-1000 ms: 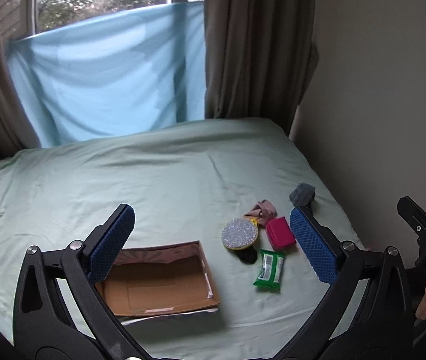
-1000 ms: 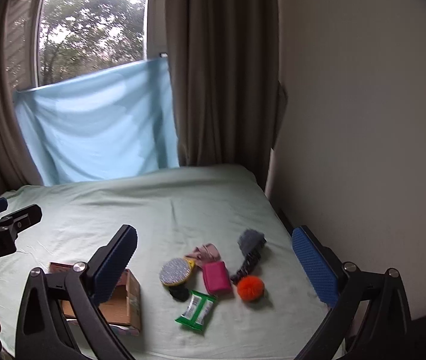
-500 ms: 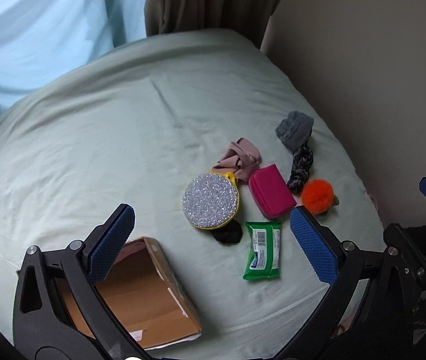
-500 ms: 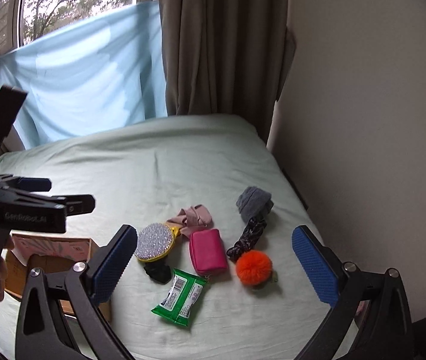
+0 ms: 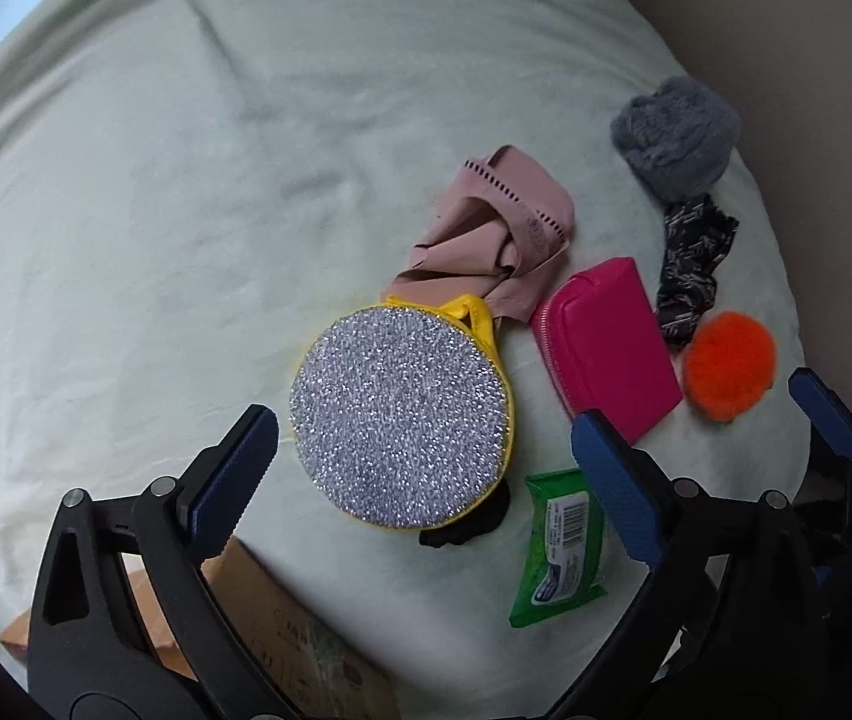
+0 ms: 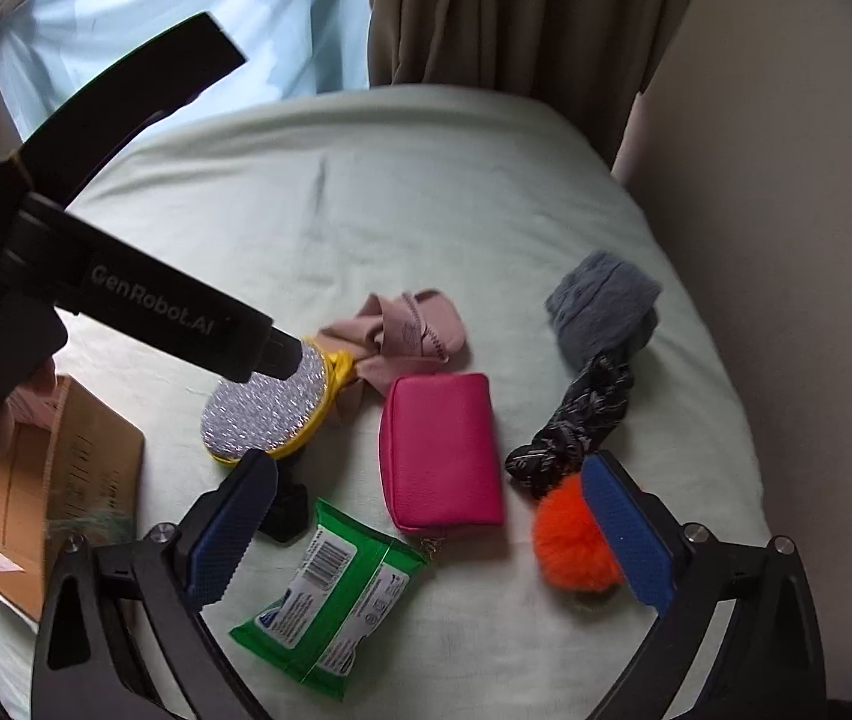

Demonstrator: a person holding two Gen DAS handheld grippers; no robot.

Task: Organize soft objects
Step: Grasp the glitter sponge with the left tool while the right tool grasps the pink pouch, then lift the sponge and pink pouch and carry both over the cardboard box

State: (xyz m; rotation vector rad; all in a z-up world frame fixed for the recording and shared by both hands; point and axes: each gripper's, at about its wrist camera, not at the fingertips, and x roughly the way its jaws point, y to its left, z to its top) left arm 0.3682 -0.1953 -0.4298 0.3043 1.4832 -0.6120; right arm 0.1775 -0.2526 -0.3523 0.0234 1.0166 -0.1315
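Note:
Soft objects lie on a pale green bed sheet (image 5: 156,192): a round silver glitter pouch (image 5: 402,420) with yellow rim, a pink cloth (image 5: 492,228), a magenta zip pouch (image 5: 606,348), an orange pom-pom (image 5: 729,363), a dark patterned scrunchie (image 5: 690,276), a grey knit piece (image 5: 675,135), a green wipes pack (image 5: 561,546) and a small black item (image 5: 468,525). My left gripper (image 5: 426,480) is open, straddling the glitter pouch from above. My right gripper (image 6: 426,528) is open above the magenta pouch (image 6: 441,450) and wipes pack (image 6: 330,588).
An open cardboard box (image 5: 282,636) sits at the lower left, also in the right wrist view (image 6: 48,480). A beige wall (image 6: 786,240) runs along the bed's right edge. Brown curtains (image 6: 516,12) and a blue sheet (image 6: 186,18) hang behind the bed.
Both grippers have tilted down and moved closer to the objects. The left gripper has come forward over the glitter pouch and now shows large in the right wrist view.

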